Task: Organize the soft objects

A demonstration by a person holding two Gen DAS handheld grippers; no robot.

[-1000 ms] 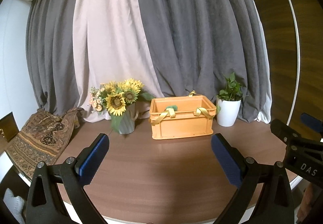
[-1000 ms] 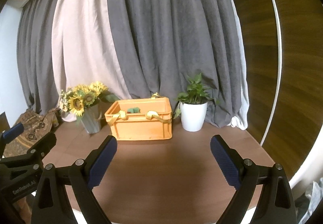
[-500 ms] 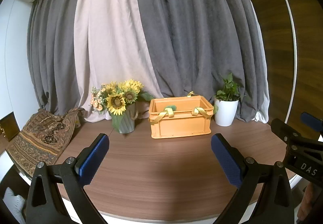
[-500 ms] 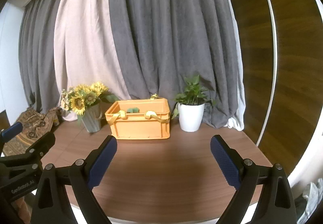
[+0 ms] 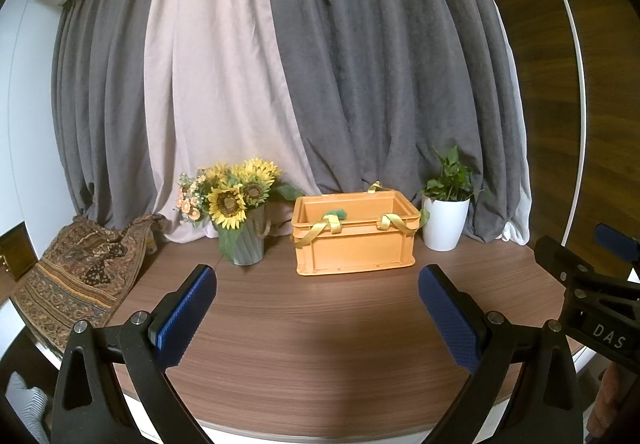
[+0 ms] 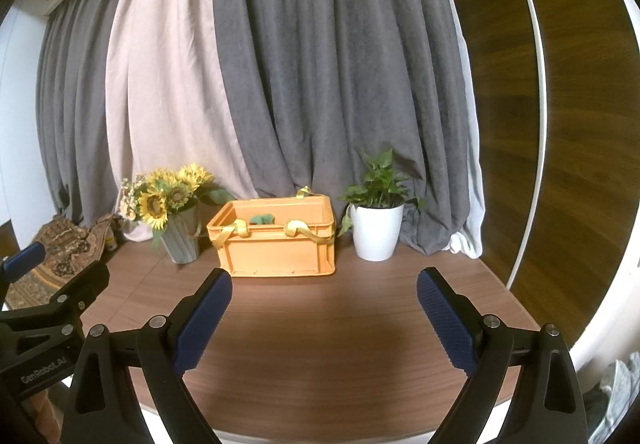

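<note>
Two pieces of lettering can be read, both in pale characters on black gripper bodies. In the left wrist view, the right gripper point(image 5: 600, 308), seen at the right edge, carries the letters "DAS" on its lower part; the frame edge cuts the word off, so any further letters cannot be told. In the right wrist view, the left gripper point(image 6: 44, 328), seen at the left edge, carries "GenRobot.AI" along its lower bar, running slightly uphill. No other lettering, number or label is legible in either view.
</note>
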